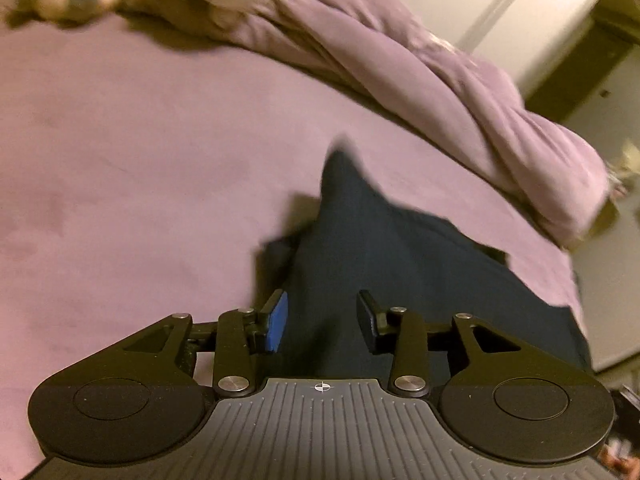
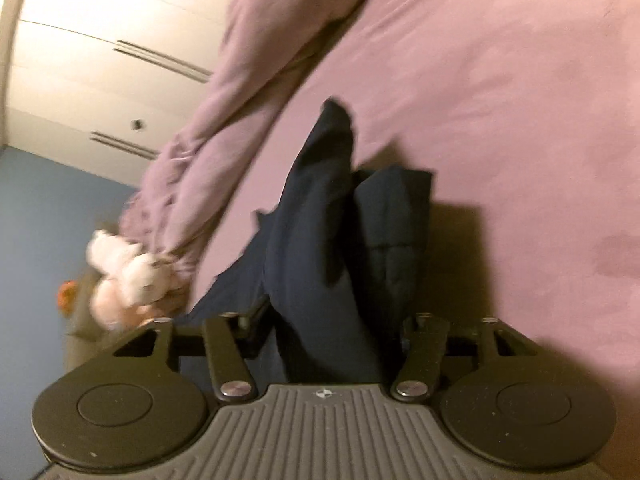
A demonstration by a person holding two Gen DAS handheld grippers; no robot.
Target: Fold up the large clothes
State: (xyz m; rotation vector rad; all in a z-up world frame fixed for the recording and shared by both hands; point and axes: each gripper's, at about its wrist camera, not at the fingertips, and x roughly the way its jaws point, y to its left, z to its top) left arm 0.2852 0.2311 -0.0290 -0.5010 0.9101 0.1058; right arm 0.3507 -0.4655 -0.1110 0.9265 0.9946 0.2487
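The dark navy garment (image 1: 380,240) lay bunched at lower centre of both views on the lilac bedsheet (image 1: 140,160). The left gripper (image 1: 322,320) stood released, pads clear of the cloth. The right gripper (image 2: 340,328) straddled a fold; grip could not be told.

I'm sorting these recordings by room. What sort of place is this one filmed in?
Most likely a bedroom. A dark navy garment lies on a bed with a mauve sheet, a bunched duvet in the same colour runs along it, and a plush toy and pale wardrobe doors show behind.
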